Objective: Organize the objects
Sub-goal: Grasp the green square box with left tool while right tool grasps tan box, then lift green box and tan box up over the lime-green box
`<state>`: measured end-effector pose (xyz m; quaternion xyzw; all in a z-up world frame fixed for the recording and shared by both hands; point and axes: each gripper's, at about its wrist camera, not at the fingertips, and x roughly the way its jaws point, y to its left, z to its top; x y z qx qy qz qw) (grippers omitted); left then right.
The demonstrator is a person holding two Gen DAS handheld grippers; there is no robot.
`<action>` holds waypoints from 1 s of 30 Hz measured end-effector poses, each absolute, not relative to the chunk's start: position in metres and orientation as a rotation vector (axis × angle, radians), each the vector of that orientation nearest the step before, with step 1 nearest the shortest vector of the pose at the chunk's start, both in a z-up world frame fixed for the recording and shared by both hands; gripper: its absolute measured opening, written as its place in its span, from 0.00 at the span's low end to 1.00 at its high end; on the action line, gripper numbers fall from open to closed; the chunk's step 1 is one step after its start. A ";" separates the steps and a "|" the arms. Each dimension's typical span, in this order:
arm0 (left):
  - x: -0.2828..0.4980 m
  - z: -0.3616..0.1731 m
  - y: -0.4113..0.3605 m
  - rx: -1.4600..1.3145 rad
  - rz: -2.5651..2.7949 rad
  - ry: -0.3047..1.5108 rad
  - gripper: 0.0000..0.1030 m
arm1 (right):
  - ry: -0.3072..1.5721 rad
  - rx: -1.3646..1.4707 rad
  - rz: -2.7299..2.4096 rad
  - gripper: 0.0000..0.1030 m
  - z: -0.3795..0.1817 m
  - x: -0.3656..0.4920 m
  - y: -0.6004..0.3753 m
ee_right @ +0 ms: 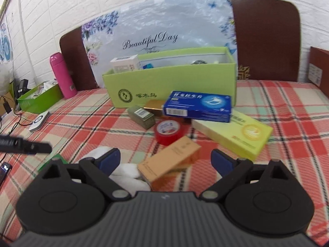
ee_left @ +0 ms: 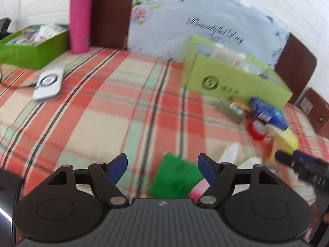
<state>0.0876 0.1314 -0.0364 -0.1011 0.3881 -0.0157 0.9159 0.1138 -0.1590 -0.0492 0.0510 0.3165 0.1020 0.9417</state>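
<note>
A light green open box (ee_right: 170, 84) stands at the back of the plaid bed; it also shows in the left wrist view (ee_left: 236, 78). In front of it lie a blue box (ee_right: 197, 107), a yellow-green box (ee_right: 236, 133), a red tape roll (ee_right: 168, 131), an olive box (ee_right: 141, 116) and an orange carton (ee_right: 170, 160). My right gripper (ee_right: 165, 160) is open, its jaws on either side of the orange carton, with white cloth (ee_right: 123, 173) below. My left gripper (ee_left: 162, 164) is open above a green packet (ee_left: 176, 179); a pink item (ee_left: 198, 190) lies beside it.
A pink bottle (ee_left: 80, 18) and a darker green box (ee_left: 33, 47) with small items stand at the far left. A white device (ee_left: 49, 84) with a cable lies on the plaid cover (ee_left: 123, 103). A floral bag (ee_right: 156, 35) leans on the brown headboard (ee_right: 265, 35).
</note>
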 end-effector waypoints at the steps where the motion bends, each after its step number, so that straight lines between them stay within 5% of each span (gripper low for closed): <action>1: 0.086 -0.042 0.131 -0.200 -0.034 0.815 0.76 | 0.653 0.096 0.198 0.87 -0.051 0.117 -0.157; 2: 0.085 -0.047 0.129 -0.190 -0.046 0.830 0.76 | 0.656 0.081 0.186 0.84 -0.055 0.119 -0.156; 4: 0.086 -0.054 0.122 -0.174 -0.080 0.822 0.76 | 0.671 0.052 0.165 0.59 -0.059 0.119 -0.159; 9: 0.100 -0.062 0.085 -0.085 -0.119 0.827 0.81 | 0.675 0.013 0.147 0.29 -0.056 0.099 -0.188; 14: 0.105 -0.070 0.046 0.051 -0.157 0.775 0.82 | 0.681 0.024 0.078 0.29 -0.055 0.083 -0.218; 17: 0.110 -0.065 0.047 0.026 -0.190 0.782 0.71 | 0.670 0.040 0.084 0.30 -0.054 0.084 -0.220; 21: 0.106 -0.061 0.062 0.005 -0.174 0.795 0.70 | 0.664 0.035 0.075 0.39 -0.057 0.089 -0.216; 24: 0.102 -0.063 0.076 0.002 -0.133 0.803 0.69 | 0.720 0.035 0.103 0.29 -0.062 0.089 -0.215; 30: 0.105 -0.062 0.080 0.009 -0.100 0.799 0.69 | 0.727 0.008 0.130 0.30 -0.060 0.079 -0.210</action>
